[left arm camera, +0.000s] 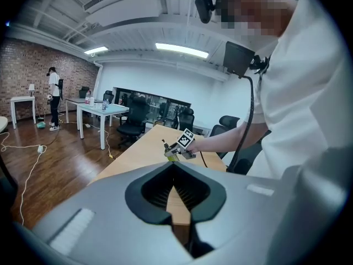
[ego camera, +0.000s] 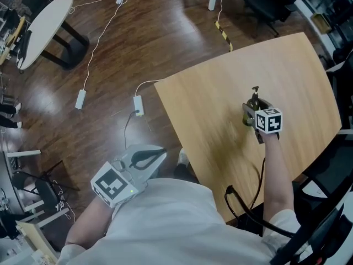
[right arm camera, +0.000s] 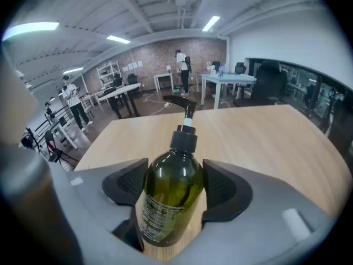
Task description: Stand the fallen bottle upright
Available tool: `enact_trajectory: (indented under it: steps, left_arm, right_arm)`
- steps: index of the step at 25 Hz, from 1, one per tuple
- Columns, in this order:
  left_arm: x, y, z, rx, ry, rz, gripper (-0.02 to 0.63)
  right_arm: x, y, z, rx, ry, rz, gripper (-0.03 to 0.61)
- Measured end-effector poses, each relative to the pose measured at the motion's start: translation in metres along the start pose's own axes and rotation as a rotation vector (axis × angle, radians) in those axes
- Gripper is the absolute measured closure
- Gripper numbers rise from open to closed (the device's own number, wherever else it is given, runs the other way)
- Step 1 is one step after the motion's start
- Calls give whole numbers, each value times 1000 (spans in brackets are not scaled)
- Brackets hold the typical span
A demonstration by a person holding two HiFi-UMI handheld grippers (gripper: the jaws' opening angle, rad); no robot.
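A dark green pump bottle (ego camera: pixel 252 104) is over the right part of the wooden table (ego camera: pixel 209 109). My right gripper (ego camera: pixel 251 112) is shut on its body. In the right gripper view the bottle (right arm camera: pixel 171 197) fills the gap between the two dark pads (right arm camera: pixel 126 185), its black pump pointing away from me. From the left gripper view the bottle (left arm camera: pixel 171 154) leans, pump to the upper left. My left gripper (ego camera: pixel 160 154) hangs off the table's near-left edge beside my body, shut and holding nothing. Its jaws (left arm camera: pixel 174 167) meet at the tips.
White cables with power bricks (ego camera: pixel 138 105) trail over the dark wood floor left of the table. A white oval table (ego camera: pixel 47 26) stands far left and office chairs (ego camera: pixel 265 4) at the top right. A black cable (ego camera: pixel 242 203) loops by the table's near edge.
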State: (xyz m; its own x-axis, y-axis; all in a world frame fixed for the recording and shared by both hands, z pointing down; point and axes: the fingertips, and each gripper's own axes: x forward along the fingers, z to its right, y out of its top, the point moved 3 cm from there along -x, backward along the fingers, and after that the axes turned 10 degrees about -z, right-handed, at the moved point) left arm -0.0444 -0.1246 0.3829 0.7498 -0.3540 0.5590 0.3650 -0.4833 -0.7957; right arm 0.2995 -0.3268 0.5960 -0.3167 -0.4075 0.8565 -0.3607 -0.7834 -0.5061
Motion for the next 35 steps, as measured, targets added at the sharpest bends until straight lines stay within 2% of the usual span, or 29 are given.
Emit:
enact_trajectory:
  steps: [7,12,17,20,23,26,30,35]
  left_arm:
    - [-3,2,2,16,3,-5,614]
    - [-7,2,3,30,10,-7,614]
    - [-11,1,5,46,10,-4,614]
    - [-13,-1,5,53,9,-4,614]
    - [-15,-6,3,66,7,-6,614]
    - [-18,-5,3,68,3,0,614]
    - [-23,-11,-1,70,11,5,614]
    - [-35,-12,-5,82,7,24,614]
  right_arm:
    - [-15,5,-8,43,-127,289,268]
    - [-23,-7,-21,54,-209,401,268]
    - [-28,-18,-34,73,-315,446,267]
    - [-26,-22,-41,38,-356,445,267]
    - [-23,-21,-45,-3,-369,426,267]
    - [-21,-21,-43,-1,-374,417,265]
    - [-22,-22,-40,39,-364,411,262]
    - [-33,-15,-35,79,-369,444,223]
